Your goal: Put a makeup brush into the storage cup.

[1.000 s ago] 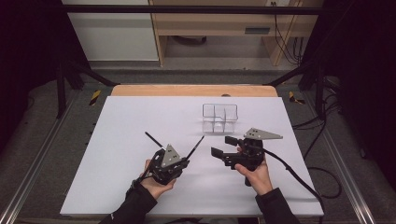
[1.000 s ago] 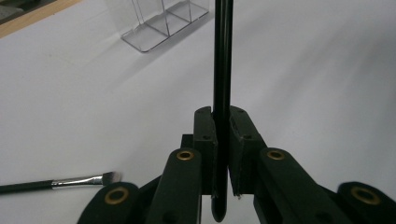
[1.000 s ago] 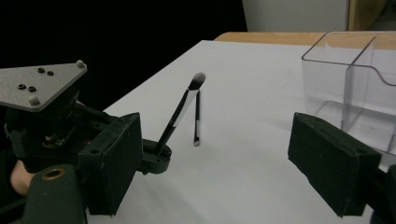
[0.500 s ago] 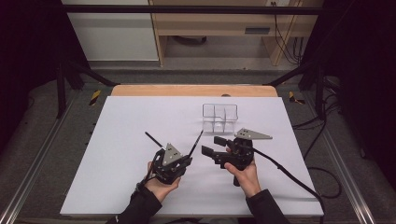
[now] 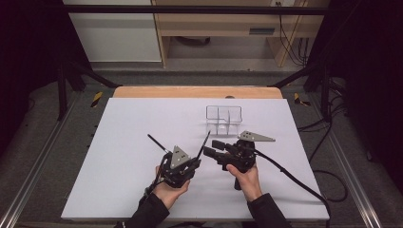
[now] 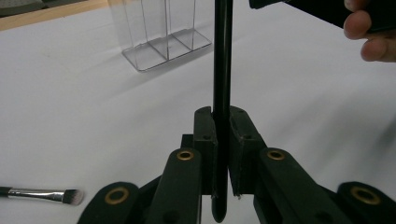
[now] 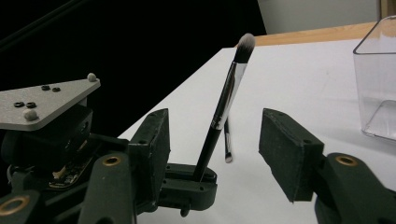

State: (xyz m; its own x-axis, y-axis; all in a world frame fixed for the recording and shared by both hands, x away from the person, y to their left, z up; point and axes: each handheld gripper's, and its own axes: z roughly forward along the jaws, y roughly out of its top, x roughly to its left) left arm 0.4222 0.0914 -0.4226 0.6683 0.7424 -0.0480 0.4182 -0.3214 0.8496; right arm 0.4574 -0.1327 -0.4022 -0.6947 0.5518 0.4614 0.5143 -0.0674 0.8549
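Right gripper view — brush (image 7: pixel 224 112) stands between parted right tongs (image 7: pixel 212 154).

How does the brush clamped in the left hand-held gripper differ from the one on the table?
The clamped black-handled makeup brush stands steeply, bristles up; the loose black-handled makeup brush lies flat on the white table. The left hand-held gripper pinches the clamped one's handle end; nothing touches the loose one. Both have silver ferrules.
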